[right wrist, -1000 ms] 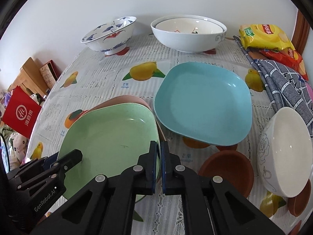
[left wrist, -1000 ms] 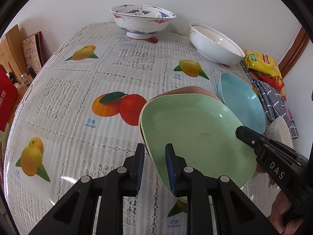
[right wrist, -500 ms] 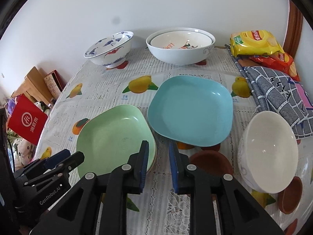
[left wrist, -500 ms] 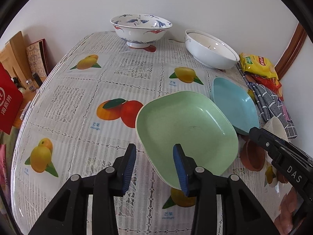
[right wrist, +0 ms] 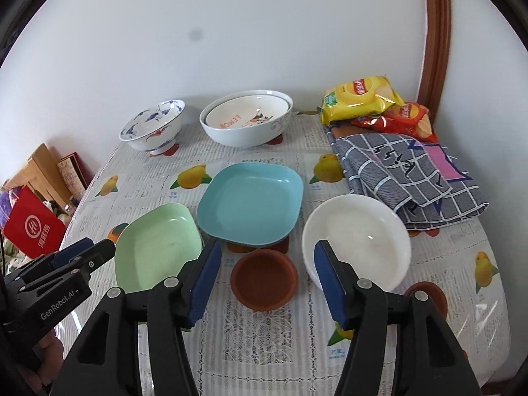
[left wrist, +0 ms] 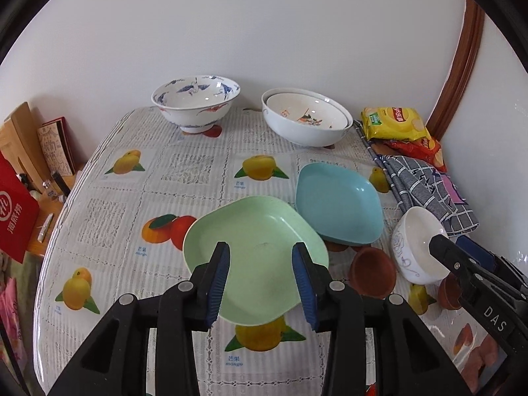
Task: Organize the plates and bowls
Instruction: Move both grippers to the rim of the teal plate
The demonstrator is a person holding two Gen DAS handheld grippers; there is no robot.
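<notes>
A green plate (left wrist: 254, 241) (right wrist: 155, 247) lies flat on the fruit-print tablecloth, and a blue plate (left wrist: 336, 201) (right wrist: 250, 204) rests to its right. My left gripper (left wrist: 260, 264) hovers open above the green plate without touching it. My right gripper (right wrist: 267, 257) hangs over a small brown dish (right wrist: 264, 277) with its jaws opening and nothing pressed between them. A white bowl (right wrist: 356, 227) (left wrist: 415, 244) sits to the right of that dish. At the back stand a blue-patterned bowl (left wrist: 196, 102) and two nested white bowls (left wrist: 307, 118).
Snack bags (right wrist: 359, 99) and a checked cloth (right wrist: 406, 171) fill the far right corner. A second brown dish (right wrist: 429, 293) sits at the near right. A red bag (left wrist: 13, 211) and boxes stand beyond the table's left edge. A white wall backs the table.
Both grippers let go of the green plate's rim, opened and drew back upward. The plate, tilted before, now lies flat and hides the pink plate under it.
</notes>
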